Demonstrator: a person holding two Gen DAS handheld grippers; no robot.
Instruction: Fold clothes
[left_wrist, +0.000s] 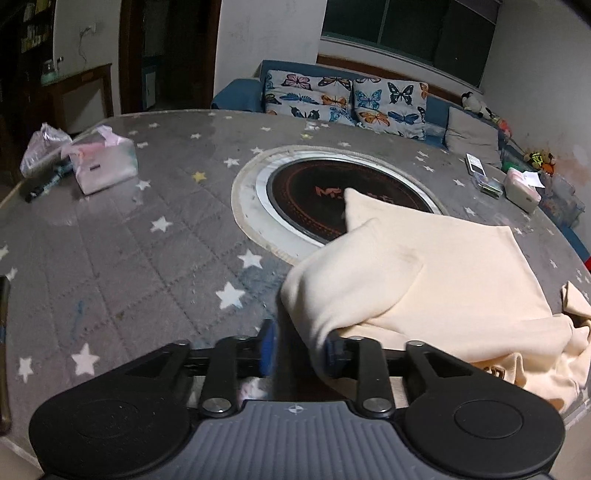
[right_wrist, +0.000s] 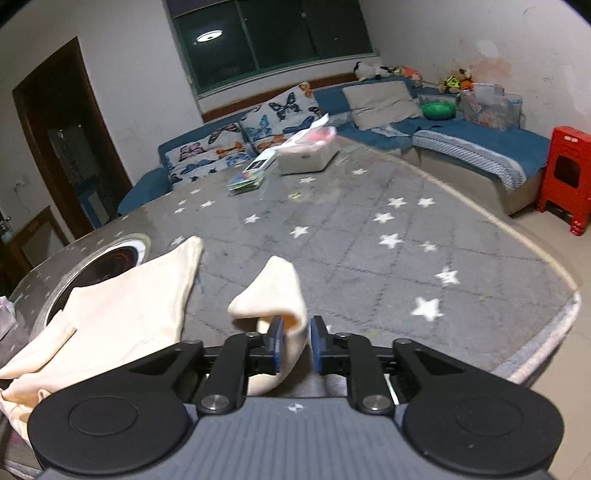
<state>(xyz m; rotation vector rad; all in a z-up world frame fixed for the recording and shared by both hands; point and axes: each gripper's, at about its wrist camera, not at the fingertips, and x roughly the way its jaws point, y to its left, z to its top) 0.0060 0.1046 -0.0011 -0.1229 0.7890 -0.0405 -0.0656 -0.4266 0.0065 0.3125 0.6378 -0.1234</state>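
So, left wrist view first. My left gripper (left_wrist: 297, 349) had its blue pads parted, and a fold of the cream-coloured cotton garment (left_wrist: 424, 269) hung down against the right-hand pad while the left-hand pad (left_wrist: 267, 347) stood clear of it. So I'd call that let go, not pinching. The cloth lay up and to the right of my fingers, spread over the grey star-printed quilted table cover (left_wrist: 129, 240) and running on diagonally until one corner overlapped the round black cooktop set into the table (left_wrist: 306, 192). There was orange lettering on that cooktop, but half of it was under the cloth and I couldn't read it. A small brown mark on the garment's lower edge was too blurry too.

Right wrist view: my right gripper (right_wrist: 295, 341) had a narrow flap of the same garment (right_wrist: 110, 310) between its pads, curling up and over just ahead of the tips. The pads looked slightly apart, with the cloth against the left-hand one and a small gap at the other, so loose rather than clamped. The bulk of the cloth lay to the left of those fingers. Judging by that, the left hand was nearer the main body and the right held only an end.
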